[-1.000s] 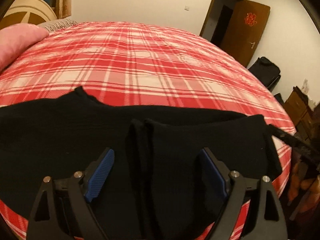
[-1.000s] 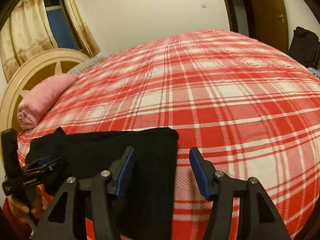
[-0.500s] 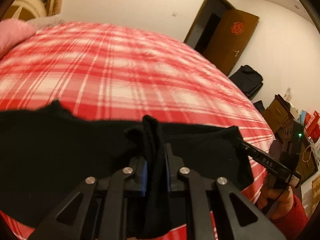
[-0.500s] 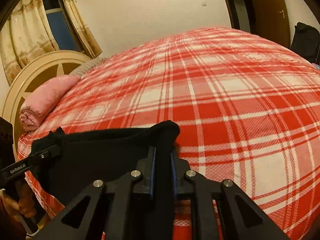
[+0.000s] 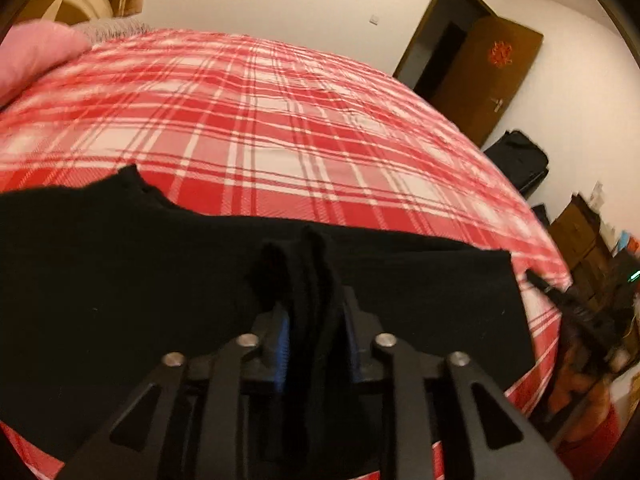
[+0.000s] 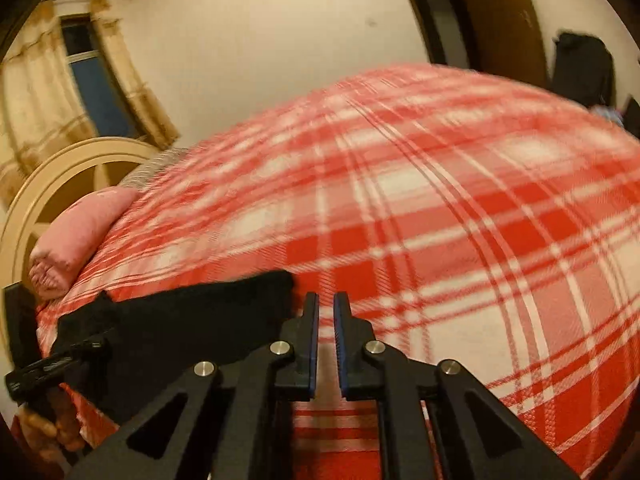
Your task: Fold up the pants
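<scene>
Pants: black knit fabric pants (image 5: 120, 280), spread flat along the near edge of the bed, a raised ridge of cloth bunched at the middle.
Bed: red-and-white plaid bedspread (image 5: 280, 132), covering the whole mattress.
Left tongs (image 5: 314, 316): pressed together on the raised ridge of the pants, blue pads on either side of the cloth.
Right tongs (image 6: 326, 312): nearly together, a narrow slit between the blue pads, nothing gripped; just beside the pants' right end (image 6: 192, 320), over bare plaid.
Pillow: pink rolled pillow (image 6: 76, 240), near the cream wooden headboard (image 6: 48, 184).
Doorway: brown wooden door (image 5: 484, 76), standing ajar.
</scene>
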`<control>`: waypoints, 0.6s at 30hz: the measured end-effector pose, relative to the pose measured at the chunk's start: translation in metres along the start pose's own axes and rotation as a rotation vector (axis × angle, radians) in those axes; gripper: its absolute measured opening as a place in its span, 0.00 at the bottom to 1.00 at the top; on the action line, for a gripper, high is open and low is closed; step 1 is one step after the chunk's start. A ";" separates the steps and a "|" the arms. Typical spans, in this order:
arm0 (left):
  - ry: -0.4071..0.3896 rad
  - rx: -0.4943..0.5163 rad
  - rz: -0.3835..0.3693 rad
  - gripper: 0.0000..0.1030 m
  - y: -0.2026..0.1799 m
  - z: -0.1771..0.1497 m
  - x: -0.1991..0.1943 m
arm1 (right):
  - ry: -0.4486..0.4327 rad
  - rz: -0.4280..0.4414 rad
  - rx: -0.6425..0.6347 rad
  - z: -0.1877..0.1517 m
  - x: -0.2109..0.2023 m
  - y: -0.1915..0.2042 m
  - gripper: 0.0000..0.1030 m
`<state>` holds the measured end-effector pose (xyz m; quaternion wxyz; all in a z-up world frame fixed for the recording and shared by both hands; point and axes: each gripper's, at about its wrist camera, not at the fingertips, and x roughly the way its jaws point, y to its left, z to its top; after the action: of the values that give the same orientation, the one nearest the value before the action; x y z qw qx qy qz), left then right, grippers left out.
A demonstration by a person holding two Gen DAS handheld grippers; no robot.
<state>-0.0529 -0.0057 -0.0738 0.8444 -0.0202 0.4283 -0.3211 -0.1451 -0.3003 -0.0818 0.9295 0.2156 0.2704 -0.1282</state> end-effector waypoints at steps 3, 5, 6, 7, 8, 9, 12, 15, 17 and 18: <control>-0.026 0.045 0.054 0.49 -0.007 0.003 -0.009 | -0.013 0.069 -0.101 0.003 -0.003 0.036 0.08; -0.068 0.067 0.085 0.61 -0.009 0.005 -0.021 | -0.006 0.055 -0.208 -0.002 0.008 0.062 0.08; -0.084 0.079 0.104 0.64 -0.009 0.005 -0.026 | 0.001 0.038 -0.240 -0.005 0.015 0.070 0.08; -0.093 0.087 0.132 0.68 -0.004 0.006 -0.031 | 0.019 0.013 -0.262 -0.009 0.025 0.075 0.08; -0.102 0.090 0.168 0.72 0.002 0.008 -0.034 | 0.050 -0.012 -0.261 -0.012 0.036 0.075 0.08; -0.114 0.082 0.206 0.73 0.010 0.009 -0.039 | 0.083 -0.027 -0.248 -0.016 0.046 0.072 0.08; -0.133 0.006 0.299 0.79 0.048 0.006 -0.058 | 0.075 -0.010 -0.227 -0.015 0.051 0.067 0.08; -0.162 -0.101 0.414 0.79 0.096 -0.001 -0.083 | 0.041 -0.044 -0.279 -0.007 0.042 0.086 0.08; -0.189 -0.185 0.490 0.79 0.129 -0.007 -0.101 | -0.012 0.019 -0.378 -0.008 0.031 0.114 0.08; -0.201 -0.225 0.527 0.79 0.144 -0.010 -0.110 | -0.020 0.054 -0.420 -0.008 0.030 0.128 0.08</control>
<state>-0.0316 0.1721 -0.0468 0.9292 -0.0335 0.3660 -0.0380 -0.0783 -0.1880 -0.0622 0.9598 0.0231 0.2761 -0.0460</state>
